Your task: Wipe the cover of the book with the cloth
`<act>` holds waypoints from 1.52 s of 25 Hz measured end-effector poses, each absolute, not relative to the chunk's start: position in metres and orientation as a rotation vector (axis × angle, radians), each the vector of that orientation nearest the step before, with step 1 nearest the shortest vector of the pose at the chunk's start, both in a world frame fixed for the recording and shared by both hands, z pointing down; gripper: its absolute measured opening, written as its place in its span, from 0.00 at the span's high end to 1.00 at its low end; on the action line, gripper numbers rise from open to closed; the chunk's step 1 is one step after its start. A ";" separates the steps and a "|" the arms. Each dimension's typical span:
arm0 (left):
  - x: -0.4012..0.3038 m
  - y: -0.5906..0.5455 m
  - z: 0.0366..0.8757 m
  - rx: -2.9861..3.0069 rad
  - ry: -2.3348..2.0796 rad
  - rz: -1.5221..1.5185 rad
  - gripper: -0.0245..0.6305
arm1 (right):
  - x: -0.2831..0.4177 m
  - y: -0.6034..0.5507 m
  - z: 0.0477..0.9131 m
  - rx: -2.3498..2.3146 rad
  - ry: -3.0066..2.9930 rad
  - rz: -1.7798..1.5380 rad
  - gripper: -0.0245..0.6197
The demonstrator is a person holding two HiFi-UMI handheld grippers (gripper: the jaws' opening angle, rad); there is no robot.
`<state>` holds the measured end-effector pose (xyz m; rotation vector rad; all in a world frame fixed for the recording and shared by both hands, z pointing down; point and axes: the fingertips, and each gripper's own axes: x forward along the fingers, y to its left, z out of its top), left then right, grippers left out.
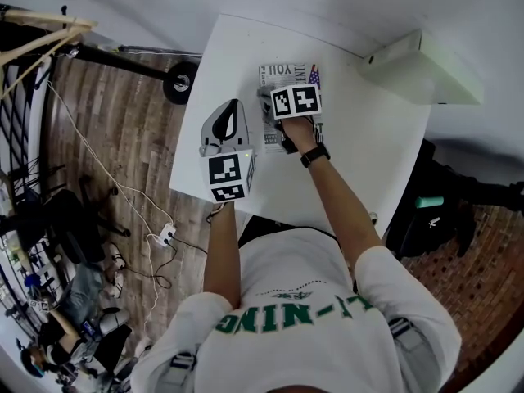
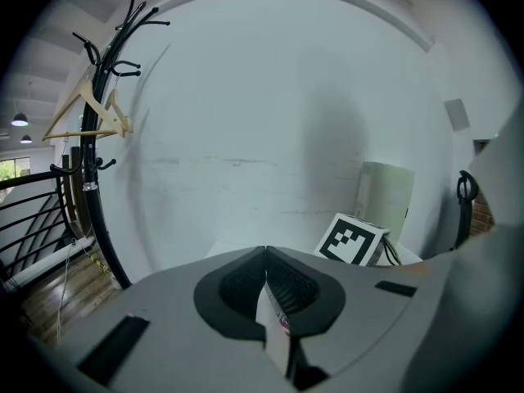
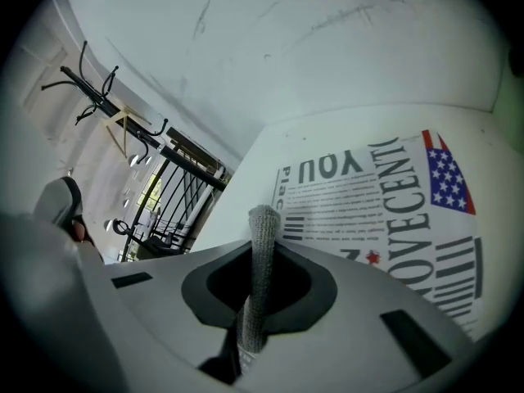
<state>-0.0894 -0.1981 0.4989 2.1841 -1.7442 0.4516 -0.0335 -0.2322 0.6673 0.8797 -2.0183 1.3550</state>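
Observation:
The book (image 1: 288, 74) lies flat on the white table (image 1: 360, 162); its cover (image 3: 385, 195) carries black print and a stars-and-stripes flag. My right gripper (image 1: 273, 98) is over the book's left part, shut on a grey knitted cloth (image 3: 262, 244) that sticks up between the jaws. The cloth's lower end is hidden under the gripper. My left gripper (image 1: 232, 109) rests left of the book, off the cover, with its jaws closed together (image 2: 264, 256). It points at the wall and sees the right gripper's marker cube (image 2: 352, 240).
A white box (image 1: 422, 64) stands on the table's back right corner. A black wheel (image 1: 180, 82) and cables lie on the wooden floor to the left. A coat rack (image 2: 98, 137) stands by the wall. The table's left edge is close to my left gripper.

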 end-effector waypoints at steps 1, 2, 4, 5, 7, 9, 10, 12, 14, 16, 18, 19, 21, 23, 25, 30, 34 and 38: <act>-0.088 -0.199 0.499 2.186 -1.741 0.449 0.94 | -0.025 -0.234 0.667 0.896 -2.013 1.355 0.91; -0.086 -0.199 0.499 2.189 -1.739 0.446 0.94 | -0.014 -0.236 0.667 0.917 -2.007 1.355 0.91; -0.083 -0.200 0.498 2.197 -1.732 0.440 0.94 | 0.012 -0.240 0.667 0.969 -1.993 1.364 0.91; -0.081 -0.201 0.498 2.202 -1.728 0.437 0.94 | 0.026 -0.242 0.667 0.998 -1.983 1.373 0.91; -0.078 -0.203 0.497 2.209 -1.720 0.431 0.94 | 0.055 -0.246 0.666 1.061 -1.962 1.389 0.91; -0.073 -0.205 0.497 2.219 -1.709 0.426 0.94 | 0.082 -0.249 0.665 1.123 -1.939 1.397 0.91; -0.070 -0.205 0.497 2.225 -1.703 0.424 0.94 | 0.095 -0.251 0.664 1.153 -1.928 1.399 0.91; -0.066 -0.205 0.496 2.234 -1.694 0.423 0.94 | 0.115 -0.253 0.663 1.203 -1.908 1.403 0.91; -0.064 -0.205 0.495 2.238 -1.688 0.423 0.94 | 0.126 -0.254 0.662 1.228 -1.899 1.412 0.91; -0.064 -0.204 0.495 2.238 -1.687 0.424 0.94 | 0.128 -0.255 0.663 1.238 -1.895 1.401 0.91; -0.067 -0.203 0.496 2.233 -1.691 0.426 0.94 | 0.128 -0.256 0.663 1.248 -1.884 1.386 0.91; -0.069 -0.203 0.496 2.230 -1.695 0.427 0.94 | 0.125 -0.255 0.663 1.249 -1.882 1.389 0.91; -0.074 -0.201 0.495 2.220 -1.708 0.428 0.94 | 0.107 -0.251 0.661 1.211 -1.905 1.409 0.91; -0.079 -0.199 0.495 2.210 -1.722 0.430 0.94 | 0.074 -0.242 0.656 1.124 -1.953 1.398 0.91; -0.084 -0.198 0.495 2.199 -1.734 0.436 0.94 | 0.037 -0.231 0.653 1.021 -1.997 1.375 0.91; -0.093 -0.193 0.493 2.182 -1.759 0.442 0.94 | -0.031 -0.212 0.659 0.861 -2.024 1.360 0.91; -0.094 -0.189 0.493 2.184 -1.758 0.451 0.94 | -0.040 -0.208 0.667 0.837 -1.997 1.323 0.91; -0.092 -0.188 0.494 2.187 -1.750 0.456 0.94 | -0.019 -0.211 0.668 0.880 -1.997 1.361 0.91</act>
